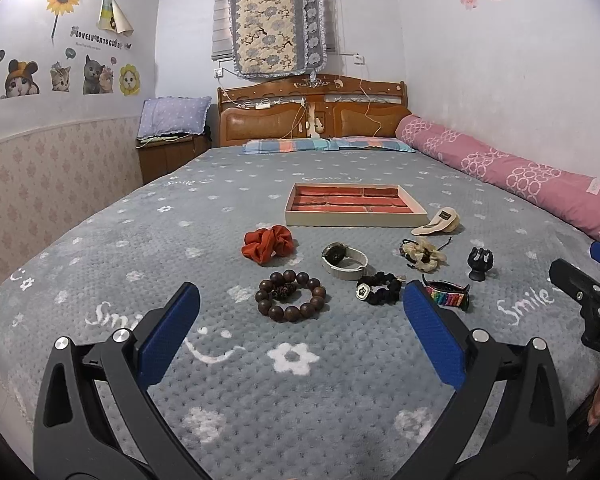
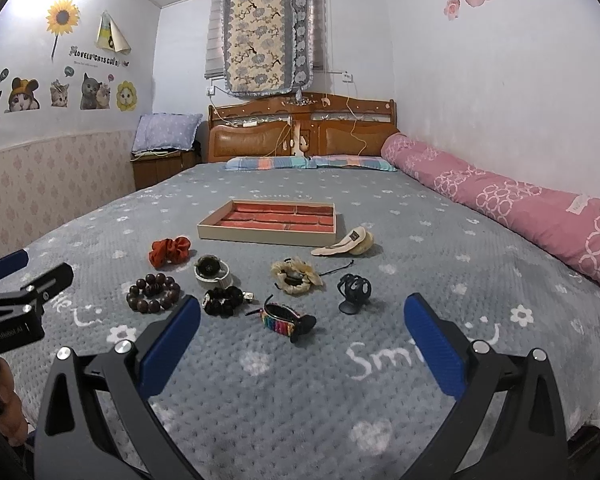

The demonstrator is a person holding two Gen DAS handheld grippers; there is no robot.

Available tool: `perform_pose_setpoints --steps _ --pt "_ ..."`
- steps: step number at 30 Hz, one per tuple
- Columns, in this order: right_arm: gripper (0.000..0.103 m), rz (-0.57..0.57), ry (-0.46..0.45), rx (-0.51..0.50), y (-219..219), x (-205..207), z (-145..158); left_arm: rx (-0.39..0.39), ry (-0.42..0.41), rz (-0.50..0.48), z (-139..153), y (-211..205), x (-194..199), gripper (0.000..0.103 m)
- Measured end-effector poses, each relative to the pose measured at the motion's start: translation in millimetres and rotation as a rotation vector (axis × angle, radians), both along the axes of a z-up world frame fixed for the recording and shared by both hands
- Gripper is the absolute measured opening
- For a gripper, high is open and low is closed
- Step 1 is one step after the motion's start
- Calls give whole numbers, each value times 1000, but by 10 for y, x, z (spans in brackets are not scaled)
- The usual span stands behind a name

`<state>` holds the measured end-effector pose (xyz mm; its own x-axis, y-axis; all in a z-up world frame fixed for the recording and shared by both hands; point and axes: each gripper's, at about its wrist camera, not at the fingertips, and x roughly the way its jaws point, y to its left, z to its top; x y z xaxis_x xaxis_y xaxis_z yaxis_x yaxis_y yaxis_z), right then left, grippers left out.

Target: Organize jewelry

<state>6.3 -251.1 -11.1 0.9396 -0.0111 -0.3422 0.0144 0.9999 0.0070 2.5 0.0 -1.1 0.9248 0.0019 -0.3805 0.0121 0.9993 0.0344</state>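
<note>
A flat box (image 1: 354, 220) (image 2: 260, 236) with red-lined compartments lies on the grey bedspread. In front of it are scattered a rust scrunchie (image 1: 266, 243) (image 2: 170, 251), a wooden bead bracelet (image 1: 290, 296) (image 2: 153, 293), a watch with a white strap (image 1: 344, 262) (image 2: 211, 272), a black scrunchie (image 1: 380, 289) (image 2: 224, 300), a cream scrunchie (image 1: 424, 255) (image 2: 296, 274), a rainbow watch band (image 1: 448, 296) (image 2: 286, 320), a black claw clip (image 1: 479, 264) (image 2: 354, 292) and a beige hair clip (image 1: 438, 222) (image 2: 346, 245). My left gripper (image 1: 302, 330) is open above the bedspread, short of the bracelet. My right gripper (image 2: 302, 338) is open, short of the rainbow band.
A rolled pink quilt (image 1: 520, 172) (image 2: 520, 208) runs along the right wall. Pillows (image 1: 328, 145) lie at the wooden headboard (image 1: 312, 114), with a nightstand (image 1: 168, 156) to its left. The bed's left edge drops off near the wall.
</note>
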Motion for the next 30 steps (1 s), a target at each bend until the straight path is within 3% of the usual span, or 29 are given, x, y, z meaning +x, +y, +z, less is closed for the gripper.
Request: perform_pose_setpoints --steps 30 --pt "99 -6 5 14 29 1 5 3 -1 -2 -16 -19 -9 98"
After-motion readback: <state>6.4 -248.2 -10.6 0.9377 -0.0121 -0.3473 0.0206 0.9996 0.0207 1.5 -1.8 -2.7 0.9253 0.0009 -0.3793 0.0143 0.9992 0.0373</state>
